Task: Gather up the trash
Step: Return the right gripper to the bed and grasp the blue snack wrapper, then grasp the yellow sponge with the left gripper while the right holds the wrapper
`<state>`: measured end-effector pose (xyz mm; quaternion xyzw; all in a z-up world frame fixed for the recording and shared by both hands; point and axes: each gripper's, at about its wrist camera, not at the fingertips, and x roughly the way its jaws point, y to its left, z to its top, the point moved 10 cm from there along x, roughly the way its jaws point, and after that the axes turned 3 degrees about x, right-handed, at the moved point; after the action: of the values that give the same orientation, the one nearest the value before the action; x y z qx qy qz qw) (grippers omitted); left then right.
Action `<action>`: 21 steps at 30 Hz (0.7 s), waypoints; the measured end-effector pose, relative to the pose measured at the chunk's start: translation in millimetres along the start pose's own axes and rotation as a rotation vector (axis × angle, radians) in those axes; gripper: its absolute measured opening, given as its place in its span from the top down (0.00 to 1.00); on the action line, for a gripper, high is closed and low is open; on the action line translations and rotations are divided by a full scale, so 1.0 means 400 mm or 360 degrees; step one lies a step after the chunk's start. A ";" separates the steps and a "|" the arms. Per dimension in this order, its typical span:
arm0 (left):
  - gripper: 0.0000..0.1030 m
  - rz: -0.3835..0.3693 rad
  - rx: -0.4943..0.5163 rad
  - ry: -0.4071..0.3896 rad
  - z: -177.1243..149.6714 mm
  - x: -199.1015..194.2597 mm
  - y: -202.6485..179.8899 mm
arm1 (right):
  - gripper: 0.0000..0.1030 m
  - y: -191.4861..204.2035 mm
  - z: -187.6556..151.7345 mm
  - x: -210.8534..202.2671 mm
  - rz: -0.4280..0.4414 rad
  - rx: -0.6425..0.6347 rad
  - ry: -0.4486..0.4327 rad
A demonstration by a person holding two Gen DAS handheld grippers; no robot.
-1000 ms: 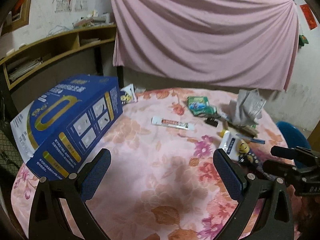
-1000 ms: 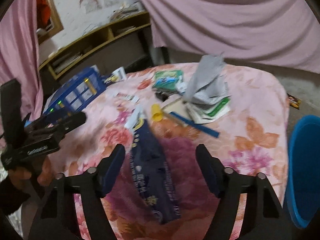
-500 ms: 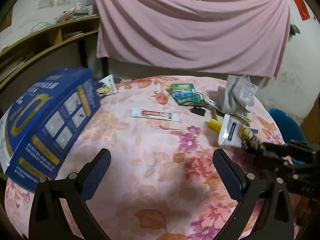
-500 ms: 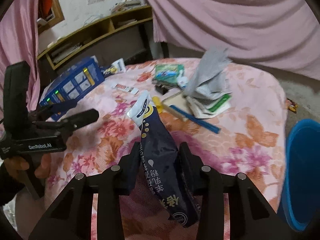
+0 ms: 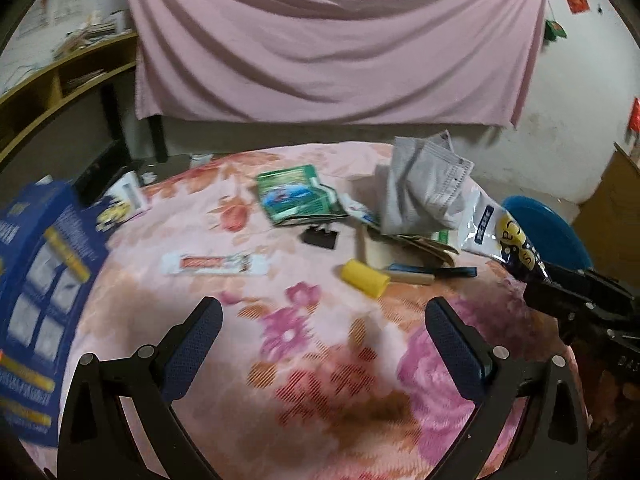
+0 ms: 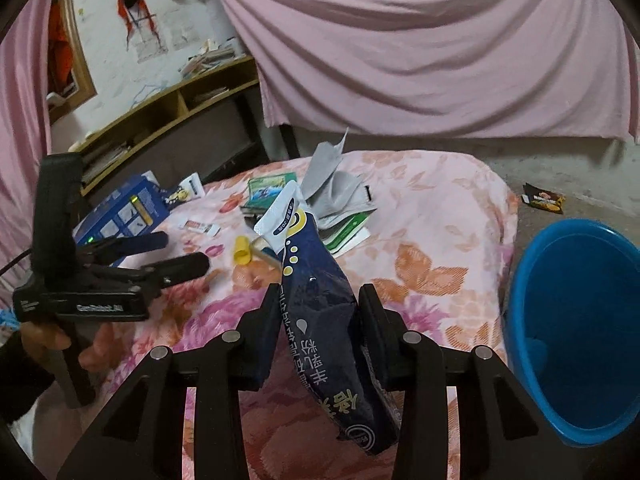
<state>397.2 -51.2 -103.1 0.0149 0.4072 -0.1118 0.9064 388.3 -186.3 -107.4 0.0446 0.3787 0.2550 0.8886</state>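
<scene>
Your right gripper (image 6: pixel 318 312) has its fingers clamped on the dark blue snack bag (image 6: pixel 320 300), holding it clear above the table (image 6: pixel 432 220) so it can swing to the blue bin (image 6: pixel 576 320) just to the right. Your left gripper (image 5: pixel 320 344) hovers with fingers spread wide and empty, facing the yellow cap (image 5: pixel 365 278) and the other wrappers.
</scene>
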 end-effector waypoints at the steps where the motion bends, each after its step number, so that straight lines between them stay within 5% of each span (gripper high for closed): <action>1: 0.08 -0.0011 0.0029 0.0010 0.004 0.011 -0.006 | 0.65 -0.004 0.006 -0.001 -0.0001 0.0003 -0.0008; 10: 0.39 -0.0116 0.0250 0.0112 0.010 0.098 -0.042 | 0.65 -0.038 0.029 -0.007 0.0005 0.0057 -0.0052; 19: 0.74 -0.0202 0.0238 0.0134 0.008 0.116 -0.037 | 0.65 -0.052 0.024 -0.003 0.0028 0.0102 -0.0034; 21: 0.74 -0.0195 0.0245 0.0123 0.009 0.112 -0.036 | 0.65 -0.052 0.024 -0.003 0.0027 0.0102 -0.0036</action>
<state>425.7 -74.4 -133.0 0.0639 0.4322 -0.1973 0.8776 402.8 -203.9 -105.6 0.0792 0.3762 0.2498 0.8887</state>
